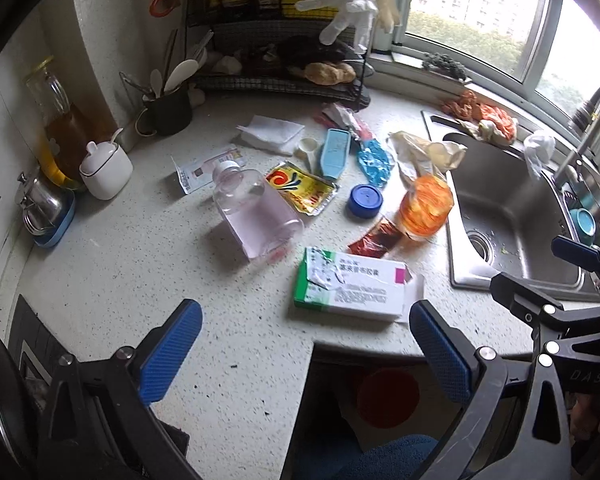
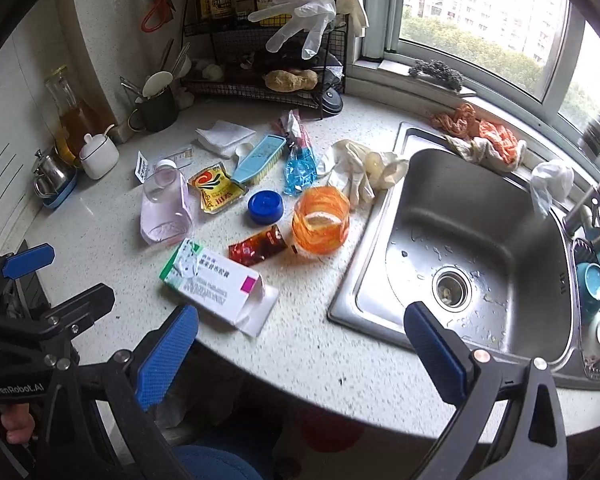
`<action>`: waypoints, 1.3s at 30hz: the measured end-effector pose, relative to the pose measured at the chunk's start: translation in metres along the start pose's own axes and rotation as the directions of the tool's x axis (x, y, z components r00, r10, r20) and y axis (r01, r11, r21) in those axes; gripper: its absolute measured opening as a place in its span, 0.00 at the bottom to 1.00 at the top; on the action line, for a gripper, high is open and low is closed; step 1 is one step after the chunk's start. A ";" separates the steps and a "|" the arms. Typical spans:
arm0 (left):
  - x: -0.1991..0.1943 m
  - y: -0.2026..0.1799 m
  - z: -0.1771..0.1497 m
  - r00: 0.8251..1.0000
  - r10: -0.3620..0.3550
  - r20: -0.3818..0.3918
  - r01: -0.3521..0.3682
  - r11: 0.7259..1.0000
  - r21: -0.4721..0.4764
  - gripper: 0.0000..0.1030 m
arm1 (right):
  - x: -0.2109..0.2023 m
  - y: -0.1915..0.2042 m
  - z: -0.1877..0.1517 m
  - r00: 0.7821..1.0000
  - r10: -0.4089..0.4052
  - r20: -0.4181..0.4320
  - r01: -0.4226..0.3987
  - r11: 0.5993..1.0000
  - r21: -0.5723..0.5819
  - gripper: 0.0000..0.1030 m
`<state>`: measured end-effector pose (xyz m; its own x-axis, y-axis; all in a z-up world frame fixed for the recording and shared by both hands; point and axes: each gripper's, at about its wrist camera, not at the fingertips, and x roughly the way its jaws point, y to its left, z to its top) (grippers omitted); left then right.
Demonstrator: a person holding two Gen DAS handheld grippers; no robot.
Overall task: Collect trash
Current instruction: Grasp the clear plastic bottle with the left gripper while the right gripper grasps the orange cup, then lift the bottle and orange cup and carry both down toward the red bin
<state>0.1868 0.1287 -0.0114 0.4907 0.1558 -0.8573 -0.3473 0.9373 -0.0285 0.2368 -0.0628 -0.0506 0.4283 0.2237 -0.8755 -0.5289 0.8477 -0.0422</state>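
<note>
Trash covers the counter [image 1: 120,264] left of the sink [image 2: 476,216]. Nearest the sink stands an orange cup [image 2: 321,219], with a red sachet [image 2: 258,245] just beside it and a blue lid [image 2: 265,207] a little farther left. A white and green box [image 2: 216,280], one flap open, lies near the counter's front edge, well left of the sink. Farther from the sink lie a yellow packet [image 2: 216,192] and a clear bottle [image 2: 166,208] on its side. The left gripper [image 1: 306,354] and right gripper [image 2: 302,354] both hover with fingers spread wide, holding nothing. The right one hangs over the sink's front left corner, the left one farther left, over the counter's front edge near the box.
</note>
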 end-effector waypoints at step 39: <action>0.131 0.055 0.041 0.971 0.023 -0.237 -0.066 0.982 -0.174 0.63 | 0.149 -0.031 0.077 0.964 -0.014 -0.267 0.023 0.999 0.031 0.96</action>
<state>0.2644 0.2138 -0.1040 0.2791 0.0990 -0.9552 -0.5129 0.8562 -0.0611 0.3735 -0.0186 -0.1429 0.2243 0.0756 -0.9716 -0.4963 0.8669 -0.0471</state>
